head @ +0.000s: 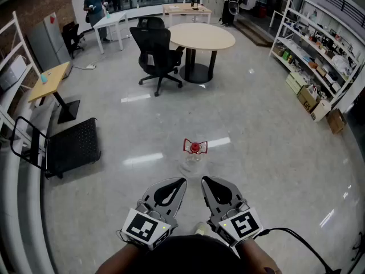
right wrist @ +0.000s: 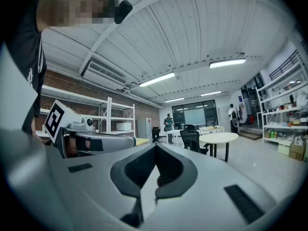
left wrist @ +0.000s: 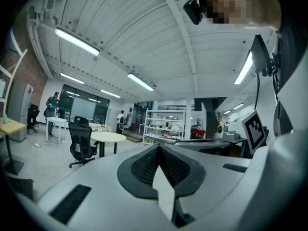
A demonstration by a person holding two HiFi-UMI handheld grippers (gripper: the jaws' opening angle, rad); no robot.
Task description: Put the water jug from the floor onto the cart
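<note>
Two tongs pressed together, both empty: left tongs [head: 180, 181], right tongs [head: 205, 180].
The clear water jug [head: 193, 156] with a red cap stands on the floor [head: 262, 170] just ahead of both tips; the black cart [head: 74, 144] is well apart, left of the left tongs.

Water jug [head: 193, 156]: clear body nearly lost against the glossy floor; only its red top reads plainly, and the fill level cannot be judged. Cart [head: 71, 147], left: underside hidden beneath its black deck. Goods on the right-hand shelving [head: 312, 50] are too small to identify. Far person [head: 94, 7]: item in hand unresolved. Black cable [head: 299, 237], near right, runs out of view at the near edge.
</note>
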